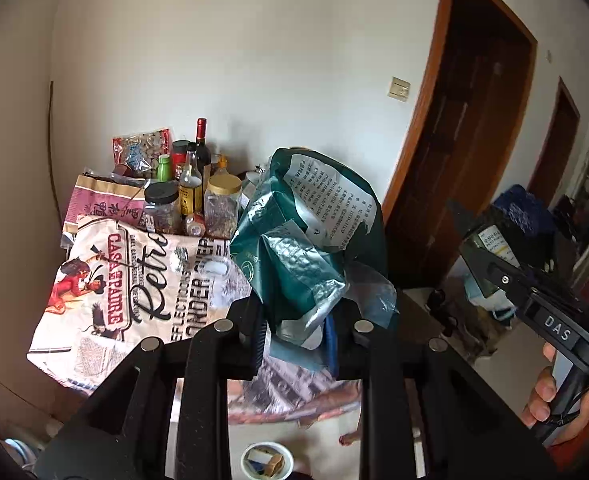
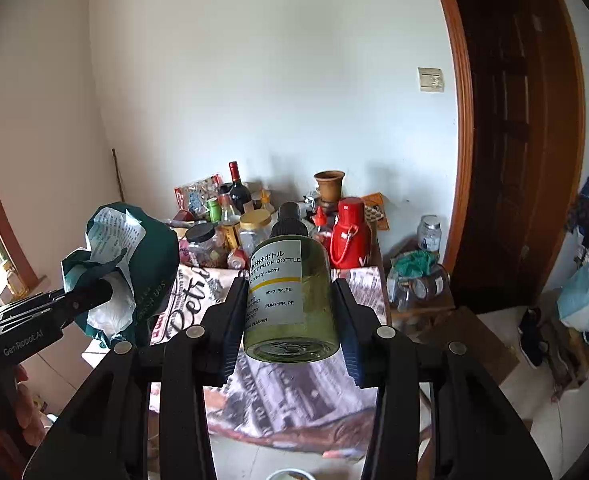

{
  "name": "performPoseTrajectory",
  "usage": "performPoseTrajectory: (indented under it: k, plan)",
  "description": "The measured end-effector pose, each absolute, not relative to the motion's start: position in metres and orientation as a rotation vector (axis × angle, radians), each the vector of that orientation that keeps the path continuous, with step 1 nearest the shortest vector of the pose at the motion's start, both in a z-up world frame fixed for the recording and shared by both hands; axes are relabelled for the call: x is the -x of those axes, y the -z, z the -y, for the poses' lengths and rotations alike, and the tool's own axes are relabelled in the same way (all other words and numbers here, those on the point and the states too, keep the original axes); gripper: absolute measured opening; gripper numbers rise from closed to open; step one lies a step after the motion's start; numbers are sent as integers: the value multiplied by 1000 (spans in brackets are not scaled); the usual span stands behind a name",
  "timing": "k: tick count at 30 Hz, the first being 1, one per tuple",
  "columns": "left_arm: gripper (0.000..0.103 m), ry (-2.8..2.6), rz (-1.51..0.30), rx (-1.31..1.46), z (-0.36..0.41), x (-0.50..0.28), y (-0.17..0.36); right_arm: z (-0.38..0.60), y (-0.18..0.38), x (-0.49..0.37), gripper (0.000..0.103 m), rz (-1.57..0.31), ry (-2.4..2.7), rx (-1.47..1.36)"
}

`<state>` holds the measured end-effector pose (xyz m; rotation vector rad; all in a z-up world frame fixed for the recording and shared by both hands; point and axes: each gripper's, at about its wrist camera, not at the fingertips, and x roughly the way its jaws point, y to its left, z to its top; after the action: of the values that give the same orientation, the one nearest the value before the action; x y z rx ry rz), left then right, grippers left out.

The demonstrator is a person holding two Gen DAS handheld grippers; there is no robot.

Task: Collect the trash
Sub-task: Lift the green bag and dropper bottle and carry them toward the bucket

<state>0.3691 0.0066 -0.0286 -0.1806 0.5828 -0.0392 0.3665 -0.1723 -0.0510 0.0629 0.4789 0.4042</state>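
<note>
At the far left a white wall (image 2: 38, 100) is seen, with a thin stick (image 2: 117, 176) leaned against it. The left gripper (image 1: 294, 332) is held up over the near edge of the table, its jaws clamped together on a crumpled green bag (image 1: 310, 240) with printed white text and silvery lining; the bag stands up from the fingers, clear of the table. A printed cloth (image 1: 106, 308) is spread over the table, and at its far side jars (image 1: 162, 210), a gold-lidded jar (image 1: 223, 208), a wine bottle (image 1: 202, 148) and a snack packet (image 1: 142, 148) are crowded against the wall. Near the bottom edge, below the table, a small white cup (image 1: 268, 462) with scraps inside is partly seen; what it rests on cannot be told.

To the right, the right gripper (image 2: 290, 312) is raised beside the left one, its jaws part-way apart and clamped on a yellow-green pump bottle (image 2: 290, 300) with a black cap, lifted off the table, cap pointing away. Behind it a red flask (image 2: 350, 236) and a brown pot (image 2: 328, 184) are set at the far right of the table. Further right, a jar (image 2: 428, 232) and clutter lie on the floor before a dark wooden door (image 2: 514, 140), with a switch (image 2: 430, 79) on the wall beside it.
</note>
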Motion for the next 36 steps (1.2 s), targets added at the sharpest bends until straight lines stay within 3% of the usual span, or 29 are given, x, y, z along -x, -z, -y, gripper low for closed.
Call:
performPoseTrajectory:
  k: [17, 26, 36]
  plan:
    - [23, 142, -769, 166, -53, -231, 92, 126, 112, -229, 39, -677, -319, -96]
    - [23, 151, -915, 165, -43, -222, 149, 131, 152, -223, 39, -803, -292, -84]
    - [23, 120, -1131, 167, -18, -258, 255, 141, 247, -262, 39, -992, -316, -52]
